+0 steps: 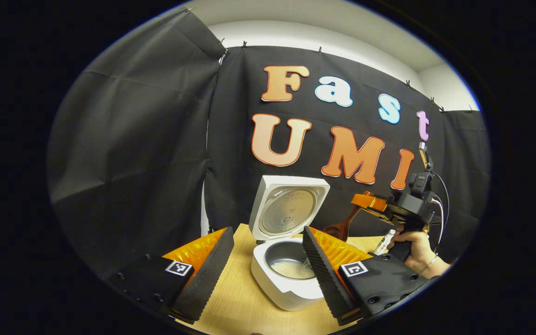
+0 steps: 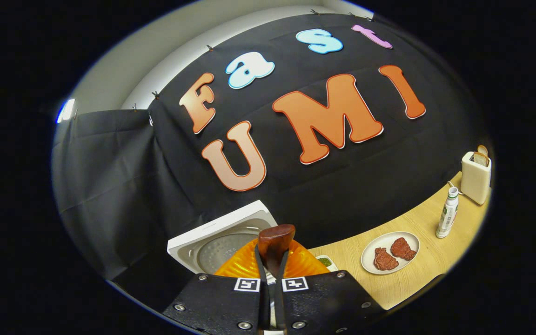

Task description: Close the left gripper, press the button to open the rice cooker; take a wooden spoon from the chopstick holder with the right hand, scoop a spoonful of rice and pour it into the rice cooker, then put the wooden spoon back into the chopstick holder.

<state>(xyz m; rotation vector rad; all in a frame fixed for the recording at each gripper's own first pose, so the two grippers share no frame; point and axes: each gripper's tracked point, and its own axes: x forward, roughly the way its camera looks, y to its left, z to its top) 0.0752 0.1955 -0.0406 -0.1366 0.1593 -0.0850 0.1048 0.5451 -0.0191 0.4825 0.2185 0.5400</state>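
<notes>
Your right claw [image 2: 270, 274] is clenched on the wooden spoon [image 2: 275, 242], tilted above the open rice cooker [image 1: 291, 274] at the lower centre of the left gripper view, probably to tip rice in, while your released left claw [image 1: 268, 265] waits near the pot.

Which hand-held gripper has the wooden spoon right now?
The right hand-held gripper: its fingers are shut on the wooden spoon. The left hand-held gripper is open, empty, before the rice cooker.

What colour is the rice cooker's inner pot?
Dark grey, with white rice at the bottom of the inner pot; clearest in the left gripper view.
</notes>
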